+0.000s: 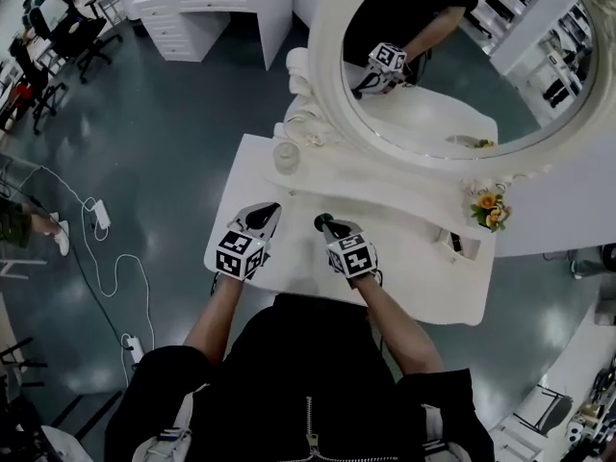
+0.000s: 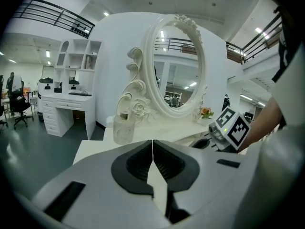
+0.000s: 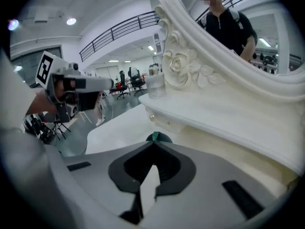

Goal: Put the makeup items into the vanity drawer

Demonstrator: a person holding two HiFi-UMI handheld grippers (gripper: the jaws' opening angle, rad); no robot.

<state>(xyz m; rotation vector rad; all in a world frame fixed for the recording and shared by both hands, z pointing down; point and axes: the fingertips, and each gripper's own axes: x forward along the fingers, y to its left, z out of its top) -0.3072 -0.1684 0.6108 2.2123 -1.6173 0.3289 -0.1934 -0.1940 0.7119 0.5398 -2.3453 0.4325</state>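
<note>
Holding both pairs of jaws closed in the head view, with the left gripper [image 1: 268, 212] and the right gripper [image 1: 325, 227] hovering side by side over the front of the vanity table [image 1: 423, 269]. Carrying a small green item [image 1: 321, 220] at the tips of the right one, above the tabletop. Facing a glass bottle [image 1: 286, 156] standing at the back left, just beside the foot of the oval mirror [image 1: 433, 123], and flowers [image 1: 489, 208] toward the right end.

Moving to the left gripper view: pressing the two jaws flat together, gripping nothing. Pointing toward the bottle and the carved mirror frame, with the right gripper off to the right, apart from it.

Moving to the right gripper view: meeting at the tips and pinching the green item, only its rounded top showing past them. Aiming toward a drawer [image 3: 161, 121] with two small knobs, sitting shut under the mirror's shelf; green item outside it, near its front.
</note>
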